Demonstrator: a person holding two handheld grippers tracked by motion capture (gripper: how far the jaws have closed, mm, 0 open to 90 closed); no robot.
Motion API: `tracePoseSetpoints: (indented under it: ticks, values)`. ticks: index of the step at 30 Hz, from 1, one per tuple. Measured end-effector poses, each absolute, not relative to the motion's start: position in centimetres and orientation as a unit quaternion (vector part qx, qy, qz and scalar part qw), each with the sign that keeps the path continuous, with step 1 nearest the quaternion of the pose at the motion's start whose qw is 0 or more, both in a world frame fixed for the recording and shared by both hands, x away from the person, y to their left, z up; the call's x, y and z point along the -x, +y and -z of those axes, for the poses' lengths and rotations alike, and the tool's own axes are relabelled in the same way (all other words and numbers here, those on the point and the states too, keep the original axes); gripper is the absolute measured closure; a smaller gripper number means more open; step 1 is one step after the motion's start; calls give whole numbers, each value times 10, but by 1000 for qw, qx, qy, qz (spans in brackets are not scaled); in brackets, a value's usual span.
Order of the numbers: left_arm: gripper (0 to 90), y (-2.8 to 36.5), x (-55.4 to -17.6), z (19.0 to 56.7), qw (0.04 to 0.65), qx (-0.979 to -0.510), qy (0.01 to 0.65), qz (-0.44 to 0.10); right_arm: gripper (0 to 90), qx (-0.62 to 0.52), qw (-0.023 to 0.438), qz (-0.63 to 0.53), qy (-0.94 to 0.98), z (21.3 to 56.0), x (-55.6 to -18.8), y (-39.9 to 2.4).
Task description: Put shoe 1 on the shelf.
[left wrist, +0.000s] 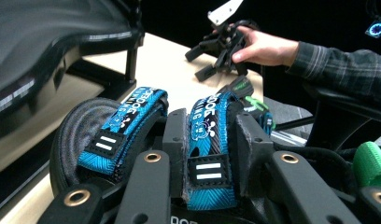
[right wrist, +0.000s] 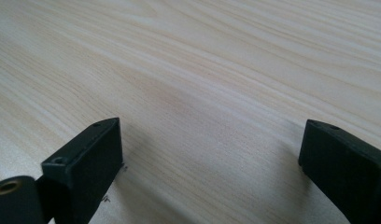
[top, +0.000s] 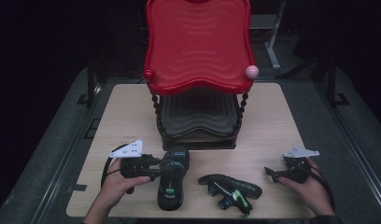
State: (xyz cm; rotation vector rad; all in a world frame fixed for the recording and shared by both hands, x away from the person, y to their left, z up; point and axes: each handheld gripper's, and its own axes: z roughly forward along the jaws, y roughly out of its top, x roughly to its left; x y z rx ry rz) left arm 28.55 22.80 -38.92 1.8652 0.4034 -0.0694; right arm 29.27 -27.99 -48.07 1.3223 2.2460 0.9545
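Note:
A black sandal (top: 171,191) with blue straps and a green tab is at the front of the wooden table (top: 128,116). My left gripper (top: 169,164) comes in from the left and is shut on one of its straps. In the left gripper view, the two black jaws press on either side of the blue strap (left wrist: 208,140), and a second blue strap (left wrist: 125,128) lies to its left. The second sandal (top: 230,188) lies on its side to the right. My right gripper (top: 272,173) rests low at the front right, open over bare wood (right wrist: 212,158), with nothing between its jaws.
A two-level rack stands at the middle back of the table, with a red wavy top tray (top: 198,42) and a black lower tray (top: 198,116). A pink knob (top: 251,71) sits on its right corner. The right hand with its gripper (left wrist: 221,44) lies across the table.

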Motion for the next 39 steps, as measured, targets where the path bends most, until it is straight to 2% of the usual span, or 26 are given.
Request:
tracePoseSetpoints:
  ticks: [39]
  values:
    - [686, 186, -316, 271, 618, -782, 79, 20, 56, -468, 181, -339, 796, 481, -292, -280]
